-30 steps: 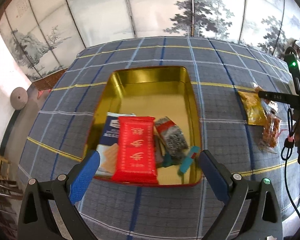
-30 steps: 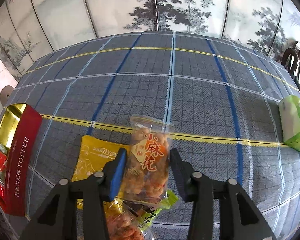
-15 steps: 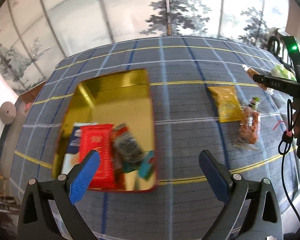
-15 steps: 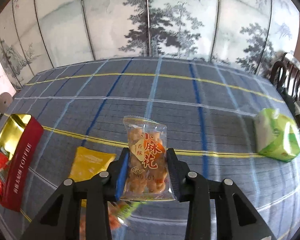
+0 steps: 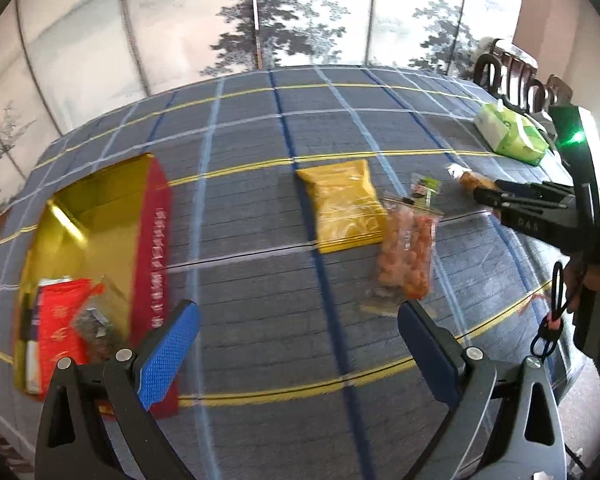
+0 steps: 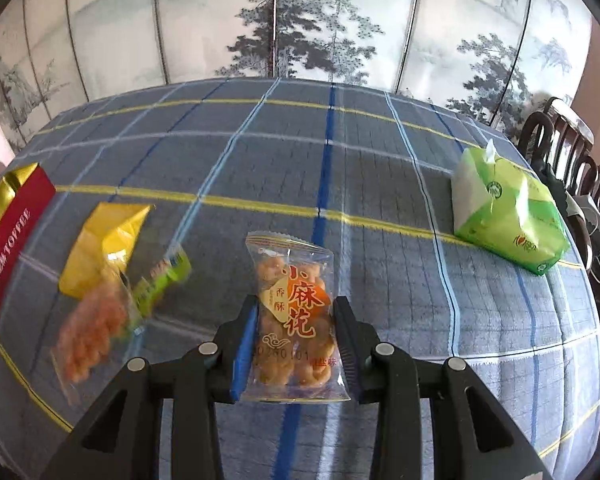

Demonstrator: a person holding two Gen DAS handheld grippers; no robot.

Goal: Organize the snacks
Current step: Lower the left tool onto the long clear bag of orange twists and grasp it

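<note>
Plaid cloth covers the table [image 5: 260, 280] before a painted screen. At far left I see the glossy gold toffee tin [image 5: 100, 216] already holding several packets. My left gripper [image 5: 296, 344] gapes wide, empty. Right of it lie a crinkly yellow pouch [image 5: 342, 204] and a clear bag of orange bites [image 5: 406, 256], unpacked. My right gripper [image 6: 296, 340] pinches the twist-snack packet [image 6: 294, 316] above the cloth.

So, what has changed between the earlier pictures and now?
The right gripper closed on the fried-twist snack packet and lifted it off the tablecloth. The left gripper, open and empty, swung from over the toffee tin toward the loose snacks. The yellow packet, the clear orange-snack bag and the tin's contents stayed put.
</note>
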